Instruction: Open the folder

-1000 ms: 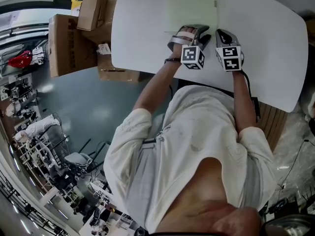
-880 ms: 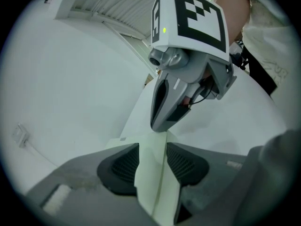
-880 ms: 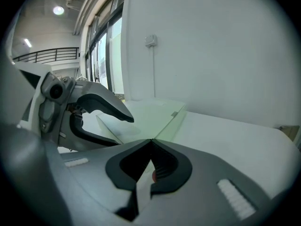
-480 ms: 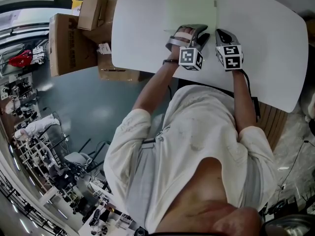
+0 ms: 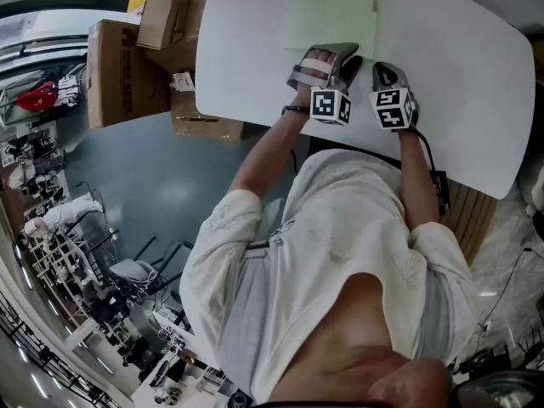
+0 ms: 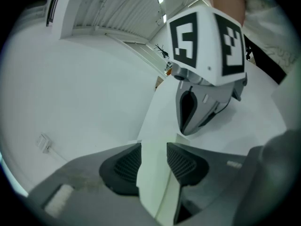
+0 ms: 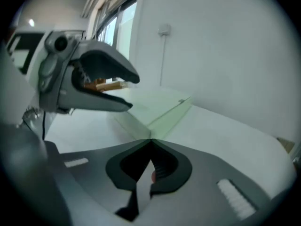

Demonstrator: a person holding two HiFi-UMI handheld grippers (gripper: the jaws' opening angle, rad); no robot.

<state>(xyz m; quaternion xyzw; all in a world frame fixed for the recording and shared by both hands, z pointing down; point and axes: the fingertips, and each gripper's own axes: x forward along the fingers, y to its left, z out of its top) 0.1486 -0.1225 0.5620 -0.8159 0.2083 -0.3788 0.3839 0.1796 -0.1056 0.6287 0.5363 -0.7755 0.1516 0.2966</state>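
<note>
Head view: pale green folder (image 5: 333, 11) lies flat on the white table (image 5: 459, 83), near its far side.
Folder look: thin, plain, closed.
Left gripper (image 6: 154, 163): jaws clamp the folder's near edge.
Right gripper (image 7: 150, 142): jaws pressed together, tips at the folder's near corner.

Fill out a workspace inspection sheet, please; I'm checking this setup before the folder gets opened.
Surface: white table, carrying only the folder.
Job's things: pale green folder, lying on the table, not yet opened out.
Clutter: nothing seen on the table.
Grippers: left claw shut on the folder's near edge; right claw shut, tips at the folder's corner.
Cables: black cable trailing back from the right claw.
Surroundings: cardboard boxes on the floor beside the table.
</note>
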